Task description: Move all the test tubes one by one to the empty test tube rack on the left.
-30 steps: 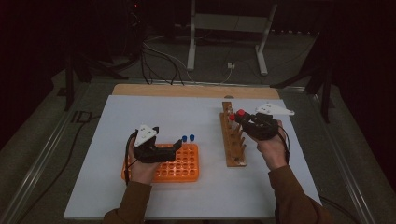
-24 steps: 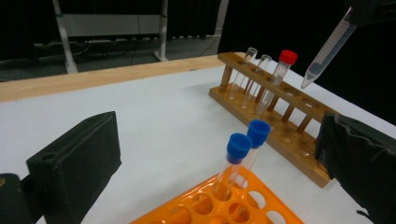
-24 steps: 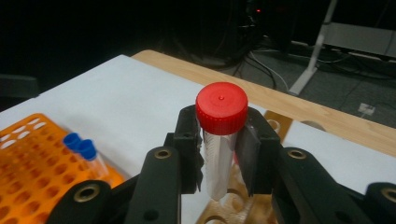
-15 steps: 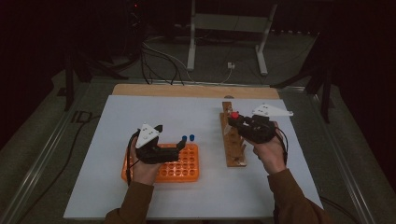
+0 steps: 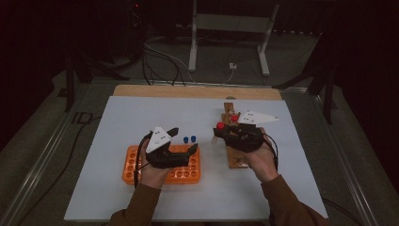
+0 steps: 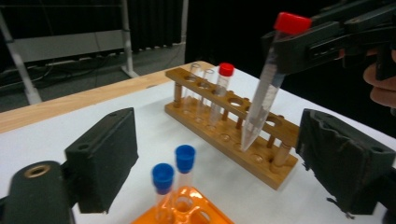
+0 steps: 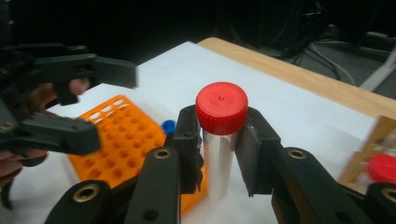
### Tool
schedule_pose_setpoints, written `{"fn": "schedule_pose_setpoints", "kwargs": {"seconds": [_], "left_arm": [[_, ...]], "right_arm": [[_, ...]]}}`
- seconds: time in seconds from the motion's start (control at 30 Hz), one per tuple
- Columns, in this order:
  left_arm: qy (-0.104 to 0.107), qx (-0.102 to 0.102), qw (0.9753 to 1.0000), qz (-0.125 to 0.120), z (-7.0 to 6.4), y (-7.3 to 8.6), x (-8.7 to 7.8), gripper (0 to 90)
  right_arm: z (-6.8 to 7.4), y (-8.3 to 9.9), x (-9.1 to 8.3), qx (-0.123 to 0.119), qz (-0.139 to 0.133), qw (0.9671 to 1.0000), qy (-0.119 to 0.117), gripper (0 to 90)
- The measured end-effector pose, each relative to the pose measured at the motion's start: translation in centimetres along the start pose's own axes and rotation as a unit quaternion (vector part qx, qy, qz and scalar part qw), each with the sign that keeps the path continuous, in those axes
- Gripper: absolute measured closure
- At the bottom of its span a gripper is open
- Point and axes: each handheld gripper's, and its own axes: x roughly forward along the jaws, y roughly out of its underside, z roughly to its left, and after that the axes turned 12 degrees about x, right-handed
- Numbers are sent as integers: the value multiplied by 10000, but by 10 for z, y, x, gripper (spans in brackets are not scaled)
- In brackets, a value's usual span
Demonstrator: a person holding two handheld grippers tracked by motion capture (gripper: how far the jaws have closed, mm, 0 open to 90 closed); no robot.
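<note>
Above the wooden rack point(image 5: 234, 141), near the desk's right edge, our right gripper point(image 5: 221, 133) clamps a red-capped tube point(image 6: 266, 88) just under its cap, tip hanging clear. Our left gripper point(image 5: 184, 140) hovers wide open over the orange rack point(image 5: 133, 165) beside two blue-capped tubes point(image 5: 189, 140).

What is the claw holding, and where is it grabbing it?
The right claw holds a red-capped tube just under its cap. The left claw is open, holding nothing.
</note>
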Motion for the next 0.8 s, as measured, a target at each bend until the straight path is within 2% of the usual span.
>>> {"fn": "schedule_pose_setpoints", "kwargs": {"seconds": [0.17, 0.4, 0.63, 0.8], "left_arm": [[63, 173, 9998, 112, -9, -2, 6, 195], [245, 312, 9990, 197, -16, -1, 13, 416], [434, 415, 9978, 289, -18, 1, 16, 647], [521, 388, 9975, 259, -17, 2, 15, 722]], "right_arm": [[11, 2, 8, -9, 115, 9997, -208, 713], [23, 6, 15, 14, 222, 9985, -500, 713], [30, 8, 20, 12, 286, 9975, -646, 713], [31, 9, 21, 16, 306, 9973, -665, 713]]}}
